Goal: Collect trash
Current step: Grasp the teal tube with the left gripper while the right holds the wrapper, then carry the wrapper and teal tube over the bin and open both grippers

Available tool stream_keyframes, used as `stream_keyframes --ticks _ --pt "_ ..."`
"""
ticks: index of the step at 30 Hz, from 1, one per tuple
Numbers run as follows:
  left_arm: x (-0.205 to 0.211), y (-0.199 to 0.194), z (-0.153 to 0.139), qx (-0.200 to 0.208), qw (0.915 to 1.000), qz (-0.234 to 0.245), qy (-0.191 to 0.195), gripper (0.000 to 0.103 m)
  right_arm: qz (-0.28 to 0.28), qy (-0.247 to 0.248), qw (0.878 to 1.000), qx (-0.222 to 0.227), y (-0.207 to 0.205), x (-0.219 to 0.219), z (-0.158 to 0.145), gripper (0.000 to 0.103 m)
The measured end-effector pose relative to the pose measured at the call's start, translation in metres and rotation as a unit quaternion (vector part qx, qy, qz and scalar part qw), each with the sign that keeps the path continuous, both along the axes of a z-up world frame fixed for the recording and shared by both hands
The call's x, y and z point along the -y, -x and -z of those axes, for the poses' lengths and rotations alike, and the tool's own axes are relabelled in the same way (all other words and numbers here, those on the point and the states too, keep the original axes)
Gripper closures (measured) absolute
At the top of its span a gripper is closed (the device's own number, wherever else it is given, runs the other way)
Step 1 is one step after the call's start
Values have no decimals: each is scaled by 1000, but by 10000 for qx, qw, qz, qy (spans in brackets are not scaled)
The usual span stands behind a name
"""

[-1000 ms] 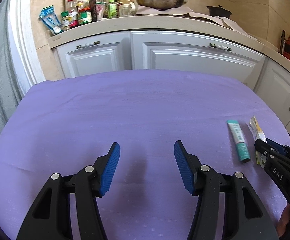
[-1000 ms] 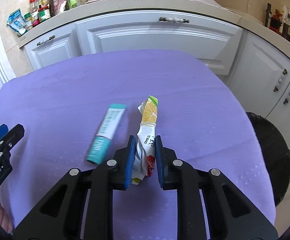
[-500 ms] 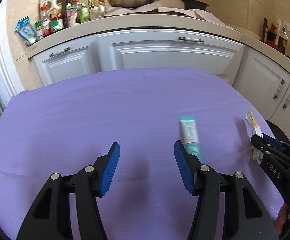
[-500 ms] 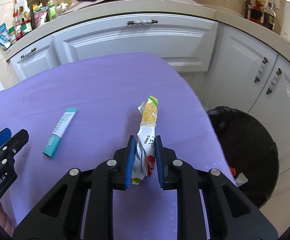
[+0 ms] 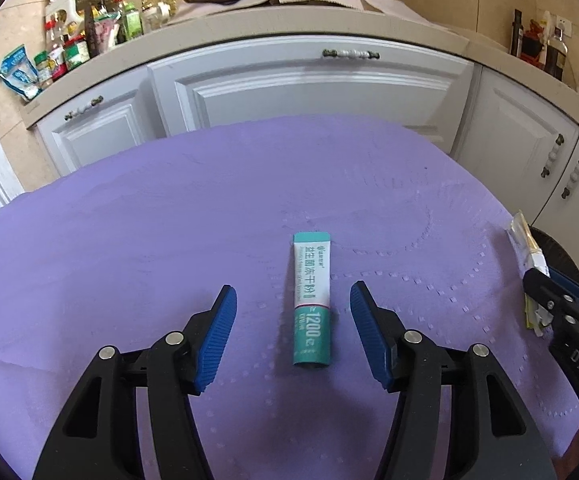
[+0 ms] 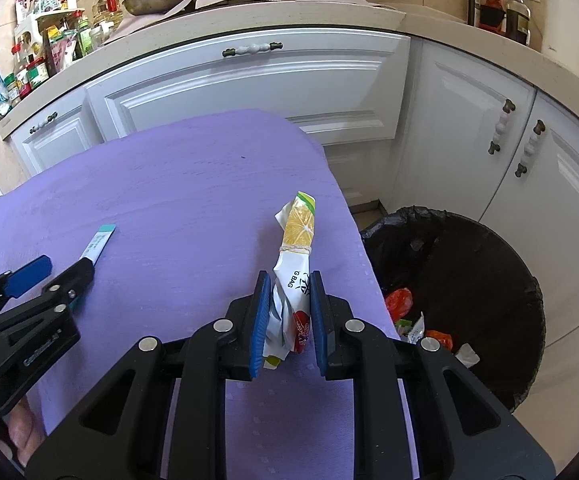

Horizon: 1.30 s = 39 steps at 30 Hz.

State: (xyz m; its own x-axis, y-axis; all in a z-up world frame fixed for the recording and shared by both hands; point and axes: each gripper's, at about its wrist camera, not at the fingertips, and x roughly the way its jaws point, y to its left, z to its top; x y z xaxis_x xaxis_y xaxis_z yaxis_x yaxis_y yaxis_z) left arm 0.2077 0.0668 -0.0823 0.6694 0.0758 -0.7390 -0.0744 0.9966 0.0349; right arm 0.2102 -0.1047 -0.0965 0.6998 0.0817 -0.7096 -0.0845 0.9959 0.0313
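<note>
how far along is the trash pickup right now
Done: some scraps already lie in the black bin. In hand: the right gripper is clamped on the tied snack wrapper, not yet over the bin. Left: the teal tube lies on the purple table, between the open left gripper fingers.

Two pairs of black plastic tongs with blue ribbed pads

The left tongs point(image 5: 291, 306) and right tongs point(image 6: 287, 292) share matt black arms with triangular cut-outs and round silver screws at the joints. White lettering, partly legible as "DAS", marks one side. A patch of bare skin point(image 6: 21, 436) shows beneath the left frame.
</note>
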Motion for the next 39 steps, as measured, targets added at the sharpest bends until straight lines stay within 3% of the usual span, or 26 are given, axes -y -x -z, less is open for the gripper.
stream_keyframes --ticks 4,7,11,15,33,39 --pt "0 -5 6 -165 9998 37 61 50 -16 -37 10000 -31 -1 2 1 84" --pt "0 -6 9 -246 9996 69 93 60 -17 -21 10000 -25 -2 2 1 84" --pt "0 -5 8 -221 9997 120 59 82 -13 -3 10000 -19 -1 1 2 84" --pt "-1 -5 8 -204 9996 157 74 90 -15 16 10000 -13 -1 -1 2 84" --pt "0 20 -12 198 9995 239 94 95 32 15 9998 218 18 1 -12 84" --pt "14 39 -30 570 9974 432 91 95 221 25 9991 356 28 18 -21 84"
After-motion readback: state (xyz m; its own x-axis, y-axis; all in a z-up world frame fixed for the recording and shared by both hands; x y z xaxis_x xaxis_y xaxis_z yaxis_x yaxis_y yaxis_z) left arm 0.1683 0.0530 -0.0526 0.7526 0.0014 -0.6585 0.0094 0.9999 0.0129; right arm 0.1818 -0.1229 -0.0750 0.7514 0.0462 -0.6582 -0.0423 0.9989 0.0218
